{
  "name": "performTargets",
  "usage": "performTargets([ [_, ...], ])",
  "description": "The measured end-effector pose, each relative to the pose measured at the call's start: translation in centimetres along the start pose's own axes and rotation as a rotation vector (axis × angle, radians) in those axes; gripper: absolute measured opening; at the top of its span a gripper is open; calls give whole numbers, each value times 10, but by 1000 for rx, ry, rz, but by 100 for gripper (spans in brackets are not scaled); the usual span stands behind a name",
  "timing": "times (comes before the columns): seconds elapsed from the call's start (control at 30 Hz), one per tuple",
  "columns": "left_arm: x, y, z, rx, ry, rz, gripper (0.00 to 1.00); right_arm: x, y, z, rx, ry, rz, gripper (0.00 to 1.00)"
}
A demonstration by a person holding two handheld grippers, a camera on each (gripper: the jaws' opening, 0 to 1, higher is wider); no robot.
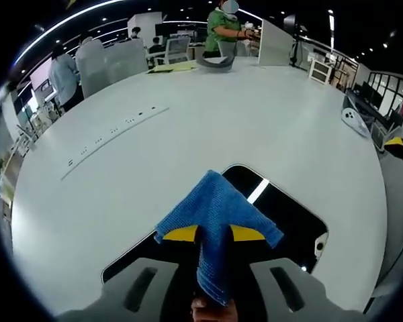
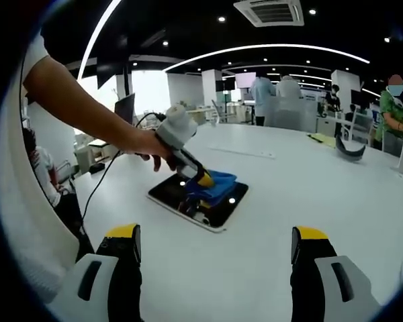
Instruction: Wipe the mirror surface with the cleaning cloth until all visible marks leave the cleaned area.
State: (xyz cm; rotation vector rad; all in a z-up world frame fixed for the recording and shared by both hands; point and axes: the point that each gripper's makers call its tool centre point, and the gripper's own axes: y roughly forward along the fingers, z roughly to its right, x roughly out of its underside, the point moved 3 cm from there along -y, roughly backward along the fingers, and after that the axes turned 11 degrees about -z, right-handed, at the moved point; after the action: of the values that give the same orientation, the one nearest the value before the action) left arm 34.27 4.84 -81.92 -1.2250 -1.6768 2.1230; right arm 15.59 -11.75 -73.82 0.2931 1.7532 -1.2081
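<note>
No text, label, brand or number can be read anywhere in either view

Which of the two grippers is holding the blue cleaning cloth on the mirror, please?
The left gripper: its jaws are shut on the blue cloth over the mirror. The right gripper hangs open and empty, away from the mirror.

White table (image 1: 269, 127); grey curved object (image 1: 215, 62) at far edge; yellow sheet (image 1: 172, 66) nearby; person in green (image 1: 223, 30); office chairs (image 1: 176, 48).
</note>
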Motion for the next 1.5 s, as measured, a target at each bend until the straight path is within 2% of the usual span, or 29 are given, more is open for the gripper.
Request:
performTargets([
  [1.5, 31, -18, 31, -1, -2, -6, 15, 4, -16, -21, -6, -18, 29, 93],
])
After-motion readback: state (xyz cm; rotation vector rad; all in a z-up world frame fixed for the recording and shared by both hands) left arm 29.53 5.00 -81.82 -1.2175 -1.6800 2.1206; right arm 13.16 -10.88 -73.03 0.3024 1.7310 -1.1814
